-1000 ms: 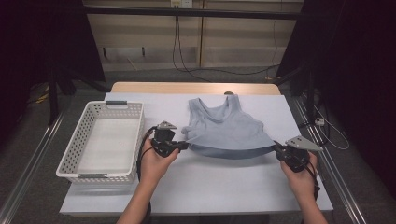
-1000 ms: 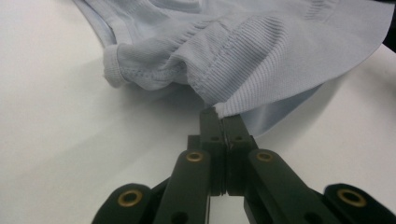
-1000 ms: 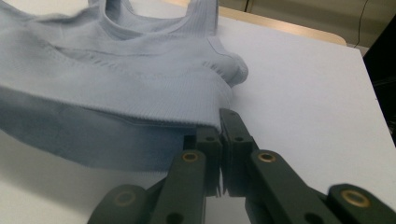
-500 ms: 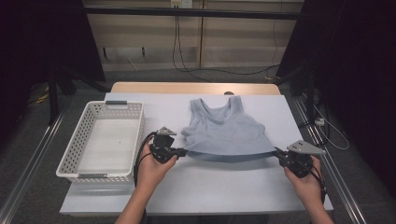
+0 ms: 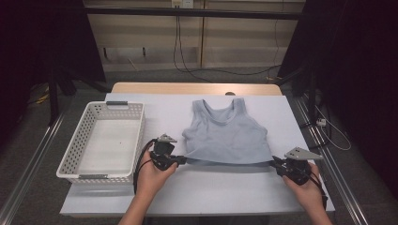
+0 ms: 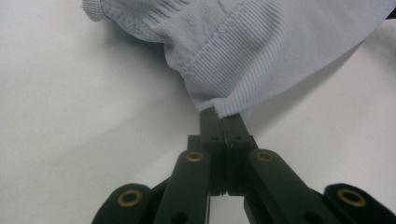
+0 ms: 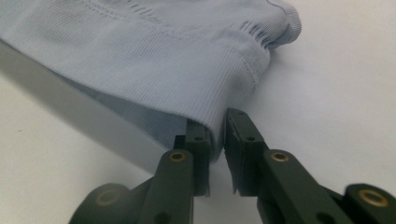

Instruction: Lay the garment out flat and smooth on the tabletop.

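tank top [image 5: 225,136] hem lower than before, left gripper [image 6: 221,120] jaws clamped on it, right gripper [image 7: 215,135] jaws just parting around it

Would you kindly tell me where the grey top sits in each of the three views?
High view: top at table centre, right of the basket.
Left gripper view: upper right, corner pinched.
Right gripper view: upper left.
Shared landmark: its ribbed hem.

Wooden wall panels [image 5: 234,42] behind grey carpet floor [image 5: 28,140].
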A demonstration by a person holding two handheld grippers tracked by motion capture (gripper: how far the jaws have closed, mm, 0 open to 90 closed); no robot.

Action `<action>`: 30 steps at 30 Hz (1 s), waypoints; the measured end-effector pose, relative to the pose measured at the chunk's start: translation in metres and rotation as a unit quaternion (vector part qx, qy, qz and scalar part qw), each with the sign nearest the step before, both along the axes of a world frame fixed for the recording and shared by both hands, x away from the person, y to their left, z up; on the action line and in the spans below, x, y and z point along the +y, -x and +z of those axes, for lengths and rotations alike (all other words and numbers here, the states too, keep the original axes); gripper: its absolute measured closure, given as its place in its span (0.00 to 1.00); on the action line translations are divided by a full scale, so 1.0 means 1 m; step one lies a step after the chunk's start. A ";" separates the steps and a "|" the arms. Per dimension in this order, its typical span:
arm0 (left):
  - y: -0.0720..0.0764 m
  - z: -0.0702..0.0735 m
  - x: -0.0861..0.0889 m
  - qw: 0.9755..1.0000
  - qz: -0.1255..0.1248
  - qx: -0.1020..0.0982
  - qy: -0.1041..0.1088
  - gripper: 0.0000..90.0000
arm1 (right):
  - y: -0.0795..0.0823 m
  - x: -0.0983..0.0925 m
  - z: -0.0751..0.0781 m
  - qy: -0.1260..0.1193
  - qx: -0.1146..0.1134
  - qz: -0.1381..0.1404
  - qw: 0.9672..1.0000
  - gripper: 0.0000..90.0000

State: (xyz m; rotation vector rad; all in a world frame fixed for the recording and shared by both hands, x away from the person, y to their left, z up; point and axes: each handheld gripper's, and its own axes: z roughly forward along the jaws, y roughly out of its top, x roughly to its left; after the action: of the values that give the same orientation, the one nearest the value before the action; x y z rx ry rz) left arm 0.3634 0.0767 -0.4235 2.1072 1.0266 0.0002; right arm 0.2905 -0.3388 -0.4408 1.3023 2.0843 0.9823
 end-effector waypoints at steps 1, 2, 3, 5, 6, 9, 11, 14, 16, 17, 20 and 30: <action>0.000 0.000 0.000 1.000 0.001 0.001 0.001 1.00 | 0.000 -0.001 0.000 -0.002 -0.001 0.000 1.000 0.87; 0.000 0.000 0.000 1.000 0.001 0.001 0.001 1.00 | 0.000 -0.001 0.000 -0.003 0.000 0.001 1.000 0.85; 0.000 0.000 0.000 1.000 0.001 0.001 0.000 1.00 | 0.000 -0.001 0.000 -0.006 0.000 0.002 1.000 0.82; 0.000 -0.001 0.000 1.000 0.000 0.001 -0.001 1.00 | -0.001 0.000 0.000 -0.013 -0.001 0.008 1.000 0.73; 0.000 -0.001 0.000 1.000 -0.001 0.002 -0.001 1.00 | -0.001 0.001 0.000 -0.015 -0.001 0.010 1.000 0.71; 0.000 -0.001 -0.001 1.000 0.000 0.002 -0.001 1.00 | -0.001 0.005 0.000 -0.016 -0.005 0.014 1.000 0.61; 0.000 -0.001 -0.001 1.000 0.000 0.002 -0.002 1.00 | -0.001 0.006 0.000 -0.019 -0.007 0.018 1.000 0.55; 0.000 -0.001 0.000 1.000 -0.001 0.003 -0.003 1.00 | -0.001 0.007 0.000 -0.032 -0.005 0.026 0.999 0.49; -0.001 -0.002 0.000 1.000 0.000 0.004 -0.003 1.00 | -0.001 0.008 0.000 -0.038 -0.006 0.030 0.999 0.44; -0.001 -0.002 0.000 1.000 -0.002 0.005 -0.004 1.00 | -0.001 0.008 0.000 -0.041 -0.007 0.032 0.999 0.42; -0.001 -0.003 0.000 1.000 0.000 0.005 -0.006 1.00 | -0.002 0.010 0.001 -0.046 -0.010 0.033 0.998 0.39; -0.003 -0.006 0.001 1.000 0.005 0.009 -0.009 1.00 | -0.001 0.015 0.005 -0.059 -0.023 0.055 0.996 0.32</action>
State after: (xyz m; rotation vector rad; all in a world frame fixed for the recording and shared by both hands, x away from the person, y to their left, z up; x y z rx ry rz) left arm 0.3663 0.0779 -0.4290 2.1210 1.0510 -0.0050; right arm 0.2910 -0.3242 -0.4362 1.2211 2.1096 1.1875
